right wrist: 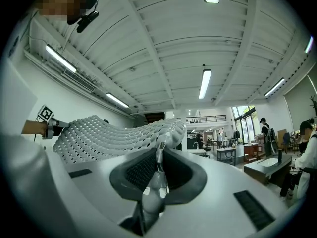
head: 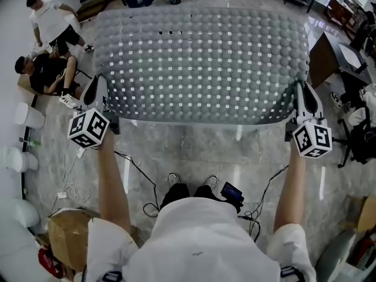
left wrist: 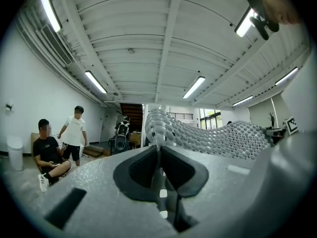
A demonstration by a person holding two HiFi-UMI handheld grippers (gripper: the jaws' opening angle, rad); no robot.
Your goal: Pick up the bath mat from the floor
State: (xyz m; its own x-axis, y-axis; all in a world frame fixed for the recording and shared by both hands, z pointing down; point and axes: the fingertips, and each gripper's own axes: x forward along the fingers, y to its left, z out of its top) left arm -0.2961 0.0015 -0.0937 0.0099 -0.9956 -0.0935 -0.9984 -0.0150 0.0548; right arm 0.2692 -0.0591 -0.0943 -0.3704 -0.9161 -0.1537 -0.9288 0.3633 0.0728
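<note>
Bath mat corners are pinched in both of your tools: the left tool is clamped on the near corner at about 8 o'clock of the mat, and the right tool is clamped on the near corner at about 4 o'clock. In each gripper view the dark pads are closed tight on a thin fold of grey, bobbled rubber that runs up between them. The mat is off the floor, stretched wide between your two hands and spread roughly level in front of you, its far edge toward 12 o'clock; the gripper views show it dipping in the middle between the two grips. Its surface is a grid of round bumps with small square holes showing light through. Your left marker cube and right marker cube sit just behind the tools, over your forearms. Beneath the mat's near edge lies glossy marbled floor, with black cables trailing toward your shoes and a small dark device just beside them. A cardboard box stands at 8 o'clock near your left elbow. At 10 o'clock, well apart from the mat, one person stands and another sits on the floor by the wall.
</note>
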